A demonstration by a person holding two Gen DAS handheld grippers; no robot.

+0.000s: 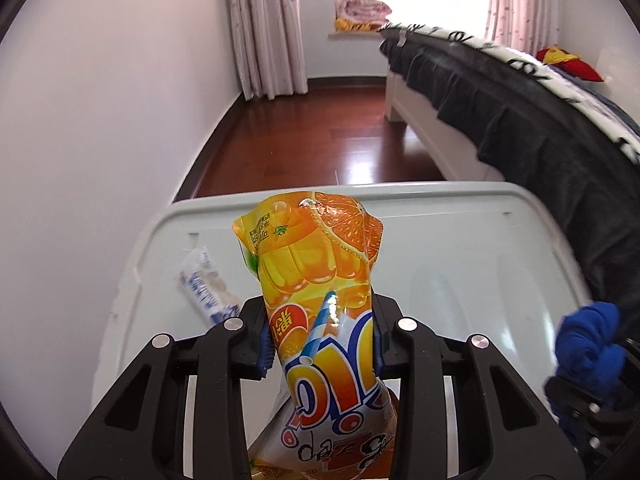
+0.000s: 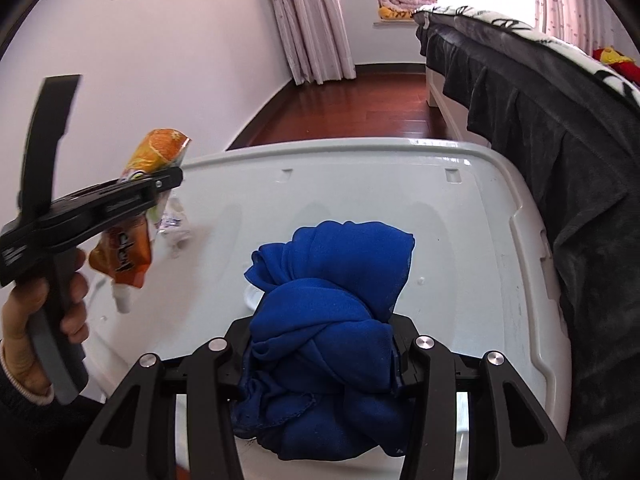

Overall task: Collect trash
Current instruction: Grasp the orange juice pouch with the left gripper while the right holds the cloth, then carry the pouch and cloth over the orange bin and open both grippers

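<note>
Pouch (image 1: 316,280) clamped mid-body by left gripper (image 1: 320,344); right gripper (image 2: 320,364) clenched blue cloth (image 2: 332,280).
Both looked light, soft, crushable; foil likely slippery.

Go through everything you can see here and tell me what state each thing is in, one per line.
Left gripper: shut on the orange drink pouch.
Orange drink pouch: held upright, off the lid.
Right gripper: shut on the blue cloth.
Blue cloth: bunched up, clamped.
Clear wrapper: crumpled, lying loose on the white bin lid.
White bin lid: closed, flat.
Curtains: drawn aside.
</note>
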